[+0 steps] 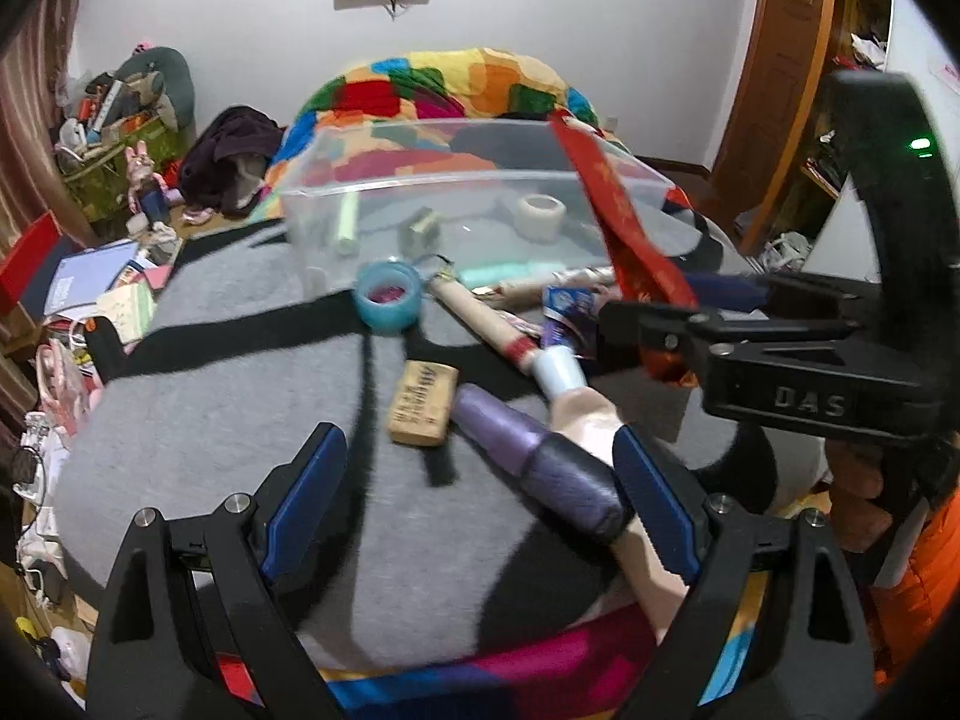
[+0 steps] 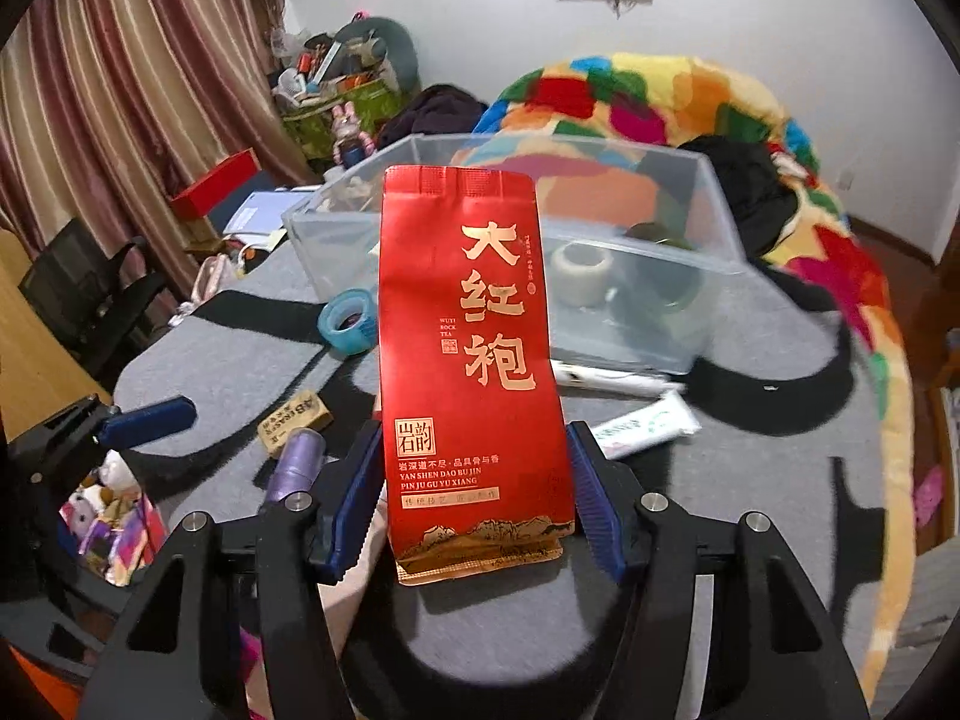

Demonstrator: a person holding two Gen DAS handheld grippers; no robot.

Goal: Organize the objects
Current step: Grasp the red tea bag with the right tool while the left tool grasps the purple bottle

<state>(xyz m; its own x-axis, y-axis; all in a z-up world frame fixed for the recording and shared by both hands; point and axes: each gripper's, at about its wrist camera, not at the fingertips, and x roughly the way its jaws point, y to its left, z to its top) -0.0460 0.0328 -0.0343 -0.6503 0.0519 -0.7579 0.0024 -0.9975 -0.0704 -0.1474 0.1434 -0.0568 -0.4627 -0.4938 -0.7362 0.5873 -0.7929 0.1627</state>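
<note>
So it's partway done I'd say: the clear bin [image 2: 714, 252] out ahead of both grippers already has a few bits in it, a whitish tape roll [image 2: 581, 273], a pale stick [image 1: 347, 222] and a small block [image 1: 425, 227]. The right gripper [image 2: 477, 501] is clamped on the lower part of a red tea pouch [image 2: 465, 360], held upright just short of the bin, so that one looks next to go in. The left gripper [image 1: 480, 510] sits wide open holding nothing, with a purple tube [image 1: 540, 468] lying between its fingers, and the cork block [image 1: 423, 402], blue tape [image 1: 387, 297] and some rolled papers [image 1: 480, 315] just past it are all left to sort.
</note>
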